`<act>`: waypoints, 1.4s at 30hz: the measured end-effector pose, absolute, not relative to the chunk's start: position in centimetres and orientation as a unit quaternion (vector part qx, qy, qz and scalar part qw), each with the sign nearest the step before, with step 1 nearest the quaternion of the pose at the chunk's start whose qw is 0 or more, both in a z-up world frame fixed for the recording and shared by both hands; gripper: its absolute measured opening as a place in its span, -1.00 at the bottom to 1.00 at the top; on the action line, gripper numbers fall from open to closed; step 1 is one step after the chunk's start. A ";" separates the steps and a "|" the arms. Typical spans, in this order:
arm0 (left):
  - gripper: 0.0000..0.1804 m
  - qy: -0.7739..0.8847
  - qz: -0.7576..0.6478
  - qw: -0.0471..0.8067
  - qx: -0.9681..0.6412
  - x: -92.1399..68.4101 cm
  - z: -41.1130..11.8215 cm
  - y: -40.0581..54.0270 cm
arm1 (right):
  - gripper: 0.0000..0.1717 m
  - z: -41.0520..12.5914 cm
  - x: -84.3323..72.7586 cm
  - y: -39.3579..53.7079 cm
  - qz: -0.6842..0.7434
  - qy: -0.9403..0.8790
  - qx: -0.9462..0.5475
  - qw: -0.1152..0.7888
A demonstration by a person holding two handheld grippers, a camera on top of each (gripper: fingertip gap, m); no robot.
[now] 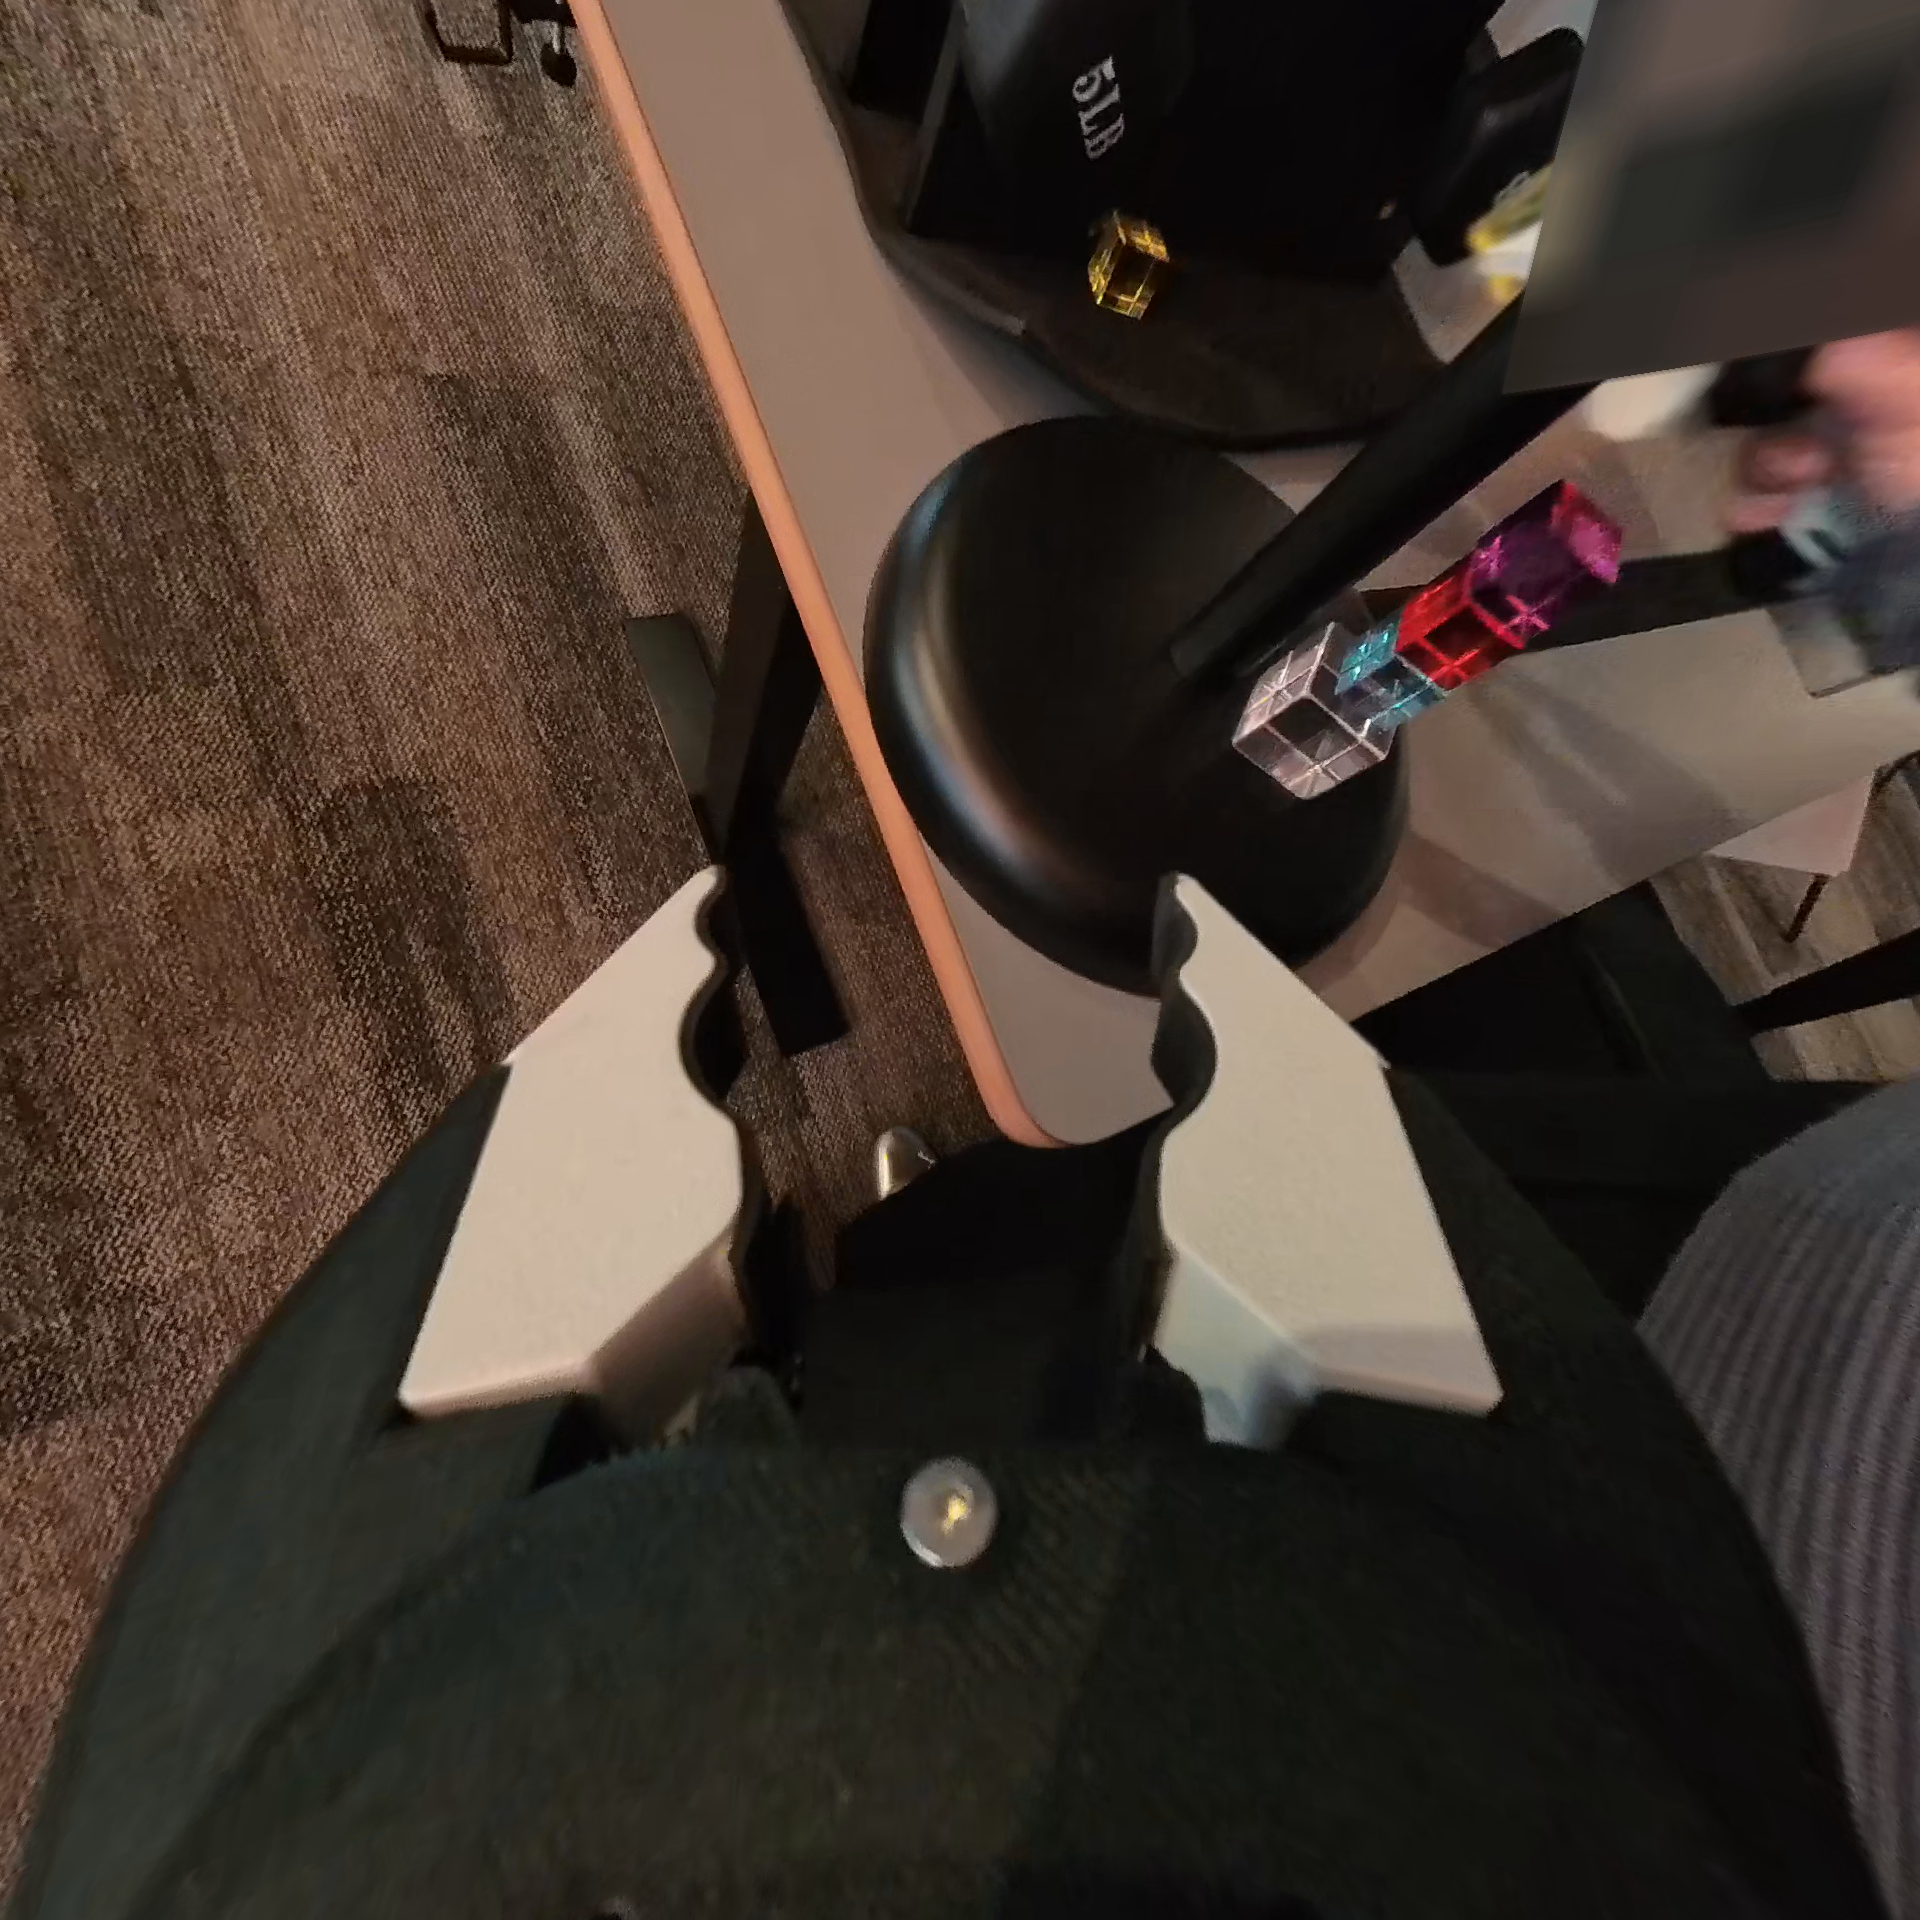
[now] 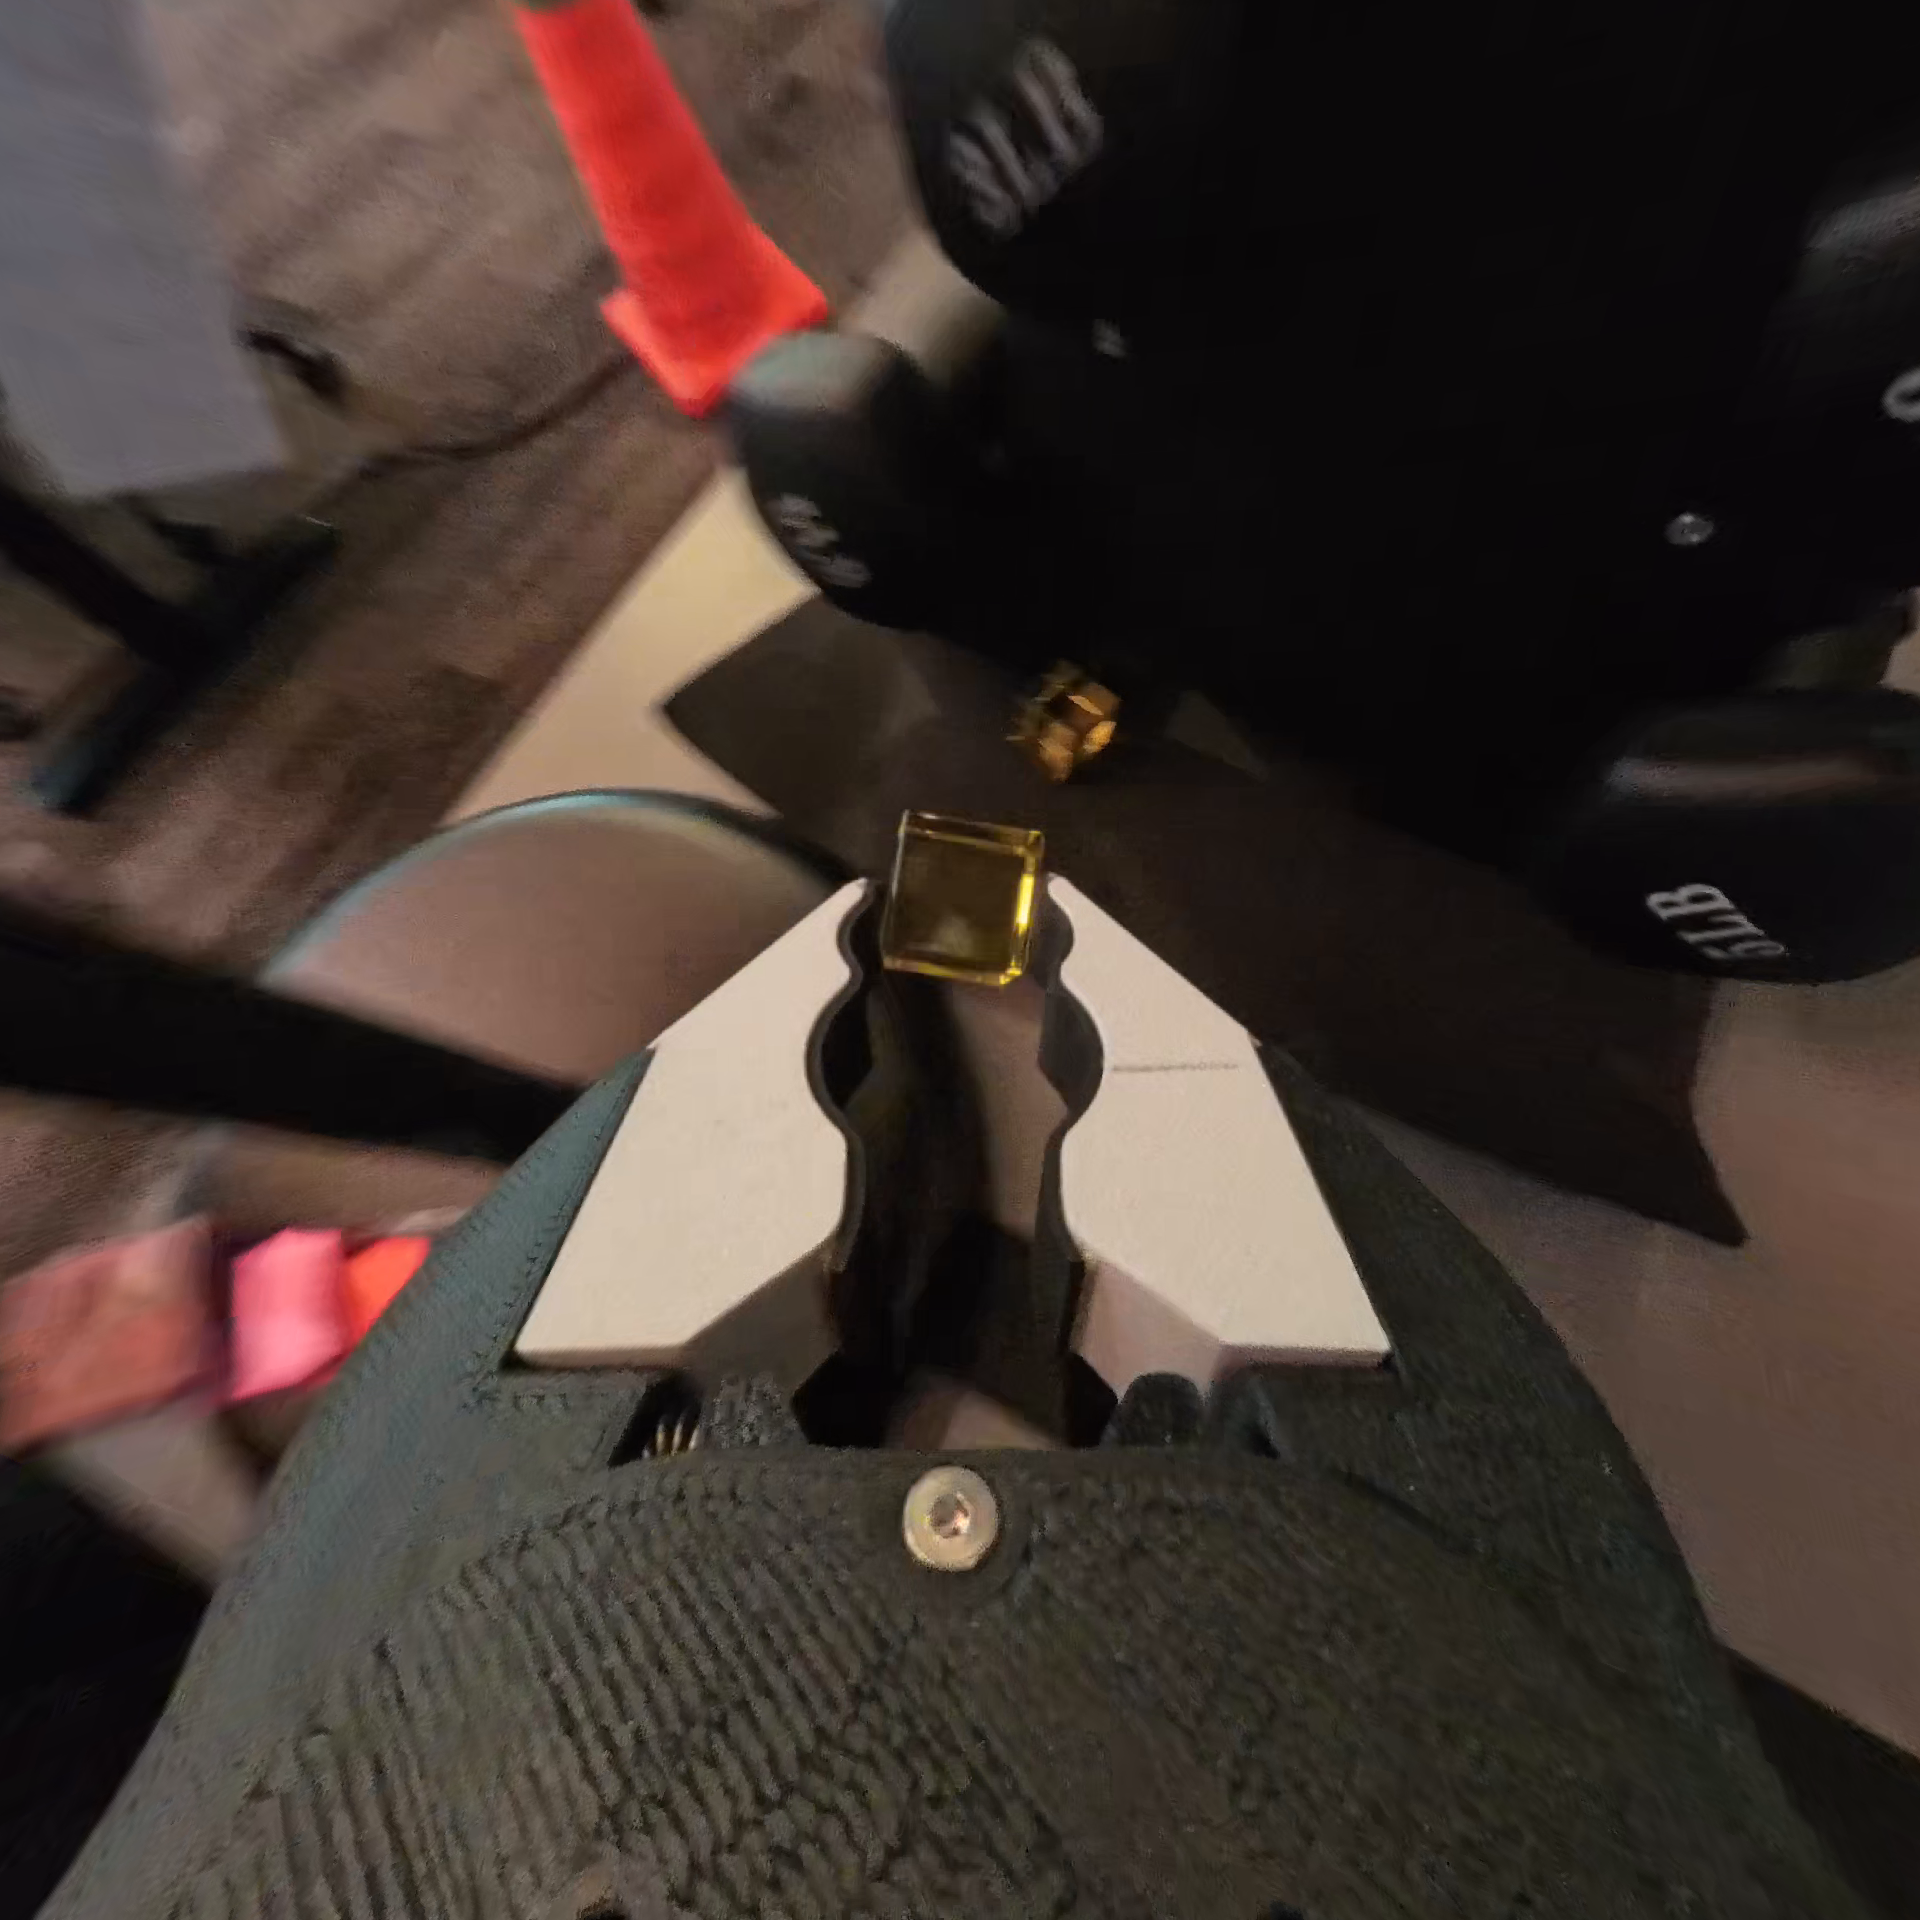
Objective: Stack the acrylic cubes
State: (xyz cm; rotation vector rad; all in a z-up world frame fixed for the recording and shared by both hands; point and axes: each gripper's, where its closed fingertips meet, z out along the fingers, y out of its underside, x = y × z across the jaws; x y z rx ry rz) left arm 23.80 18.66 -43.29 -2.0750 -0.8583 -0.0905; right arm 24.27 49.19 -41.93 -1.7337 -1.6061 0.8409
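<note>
The left tongs [image 1: 940, 935] are released and spread wide, with nothing between their white fingers [image 1: 623, 1091]. They hang over the corner of the bench [image 1: 831, 343], which has a pale top and an orange edge. Left of this edge there is brown carpet [image 1: 260, 623]. Just ahead of the left tongs a black round base [image 1: 1039, 707] stands on the bench, and a black rod rises from it. At the right side of this base a row of see-through cubes hangs together: a clear cube [image 1: 1309, 717], a small blue cube [image 1: 1392, 665], a red cube [image 1: 1455, 634] and a purple cube [image 1: 1548, 551]. Behind the base a yellow cube [image 1: 1127, 260] lies beside black dumbbells [image 1: 1091, 125].

The right tongs [image 2: 961, 914] are clenched on a yellow see-through cube [image 2: 961, 899]; both tips press on its sides. Left of this cube the rim of the round base [image 2: 540, 821] shows. Beyond the cube another small yellow cube [image 2: 1070, 722] lies on a dark mat [image 2: 1351, 987], near the dumbbells [image 2: 1351, 312]. A red strip [image 2: 665, 197] is at the upper left, blurred.
</note>
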 end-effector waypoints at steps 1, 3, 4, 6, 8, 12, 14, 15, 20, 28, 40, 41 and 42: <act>-0.12 -0.342 -0.038 0.433 -0.833 23.7 -43.3 18.8 | -0.69 -40.5 25.5 47.9 0.331 -0.615 -0.650 0.301; -0.12 -0.338 -0.042 0.434 -0.834 23.6 -43.4 19.2 | -0.69 -38.5 27.7 45.1 0.350 -0.632 -0.634 0.275; -0.12 -0.336 -0.044 0.436 -0.834 23.6 -43.5 19.4 | -0.69 -37.8 28.5 43.8 0.356 -0.643 -0.626 0.259; -0.12 -0.331 -0.050 0.438 -0.834 23.5 -43.4 19.9 | -0.69 -37.3 29.7 41.4 0.362 -0.667 -0.610 0.227; -0.12 -0.324 -0.051 0.437 -0.837 23.5 -43.5 20.4 | -0.68 -37.5 30.3 39.5 0.357 -0.691 -0.595 0.201; -0.12 -0.316 -0.050 0.441 -0.839 23.4 -43.0 20.9 | -0.68 -38.1 30.3 37.7 0.334 -0.723 -0.575 0.189; -0.12 -0.313 -0.047 0.442 -0.839 23.4 -42.9 20.9 | -0.68 -38.3 30.1 37.3 0.322 -0.732 -0.570 0.191; -0.13 -0.313 -0.046 0.441 -0.840 23.4 -42.9 20.8 | -0.68 -38.5 30.1 37.2 0.314 -0.736 -0.568 0.192; -0.12 -0.320 -0.049 0.437 -0.839 23.7 -43.3 20.3 | -0.68 -39.4 30.2 36.9 0.285 -0.749 -0.567 0.192; -0.12 -0.321 -0.051 0.436 -0.839 24.0 -43.4 20.3 | -0.67 -40.1 30.2 36.6 0.265 -0.754 -0.565 0.205; -0.12 -0.332 -0.044 0.438 -0.834 23.5 -43.0 19.7 | -0.16 -36.2 30.6 41.5 0.398 -0.633 -0.586 0.311; -0.12 -0.334 -0.042 0.438 -0.834 23.4 -43.0 19.6 | -0.22 -36.6 30.2 43.5 0.405 -0.603 -0.608 0.322; -0.12 -0.336 -0.042 0.437 -0.833 23.4 -43.1 19.4 | -0.28 -37.5 29.4 45.4 0.406 -0.578 -0.631 0.321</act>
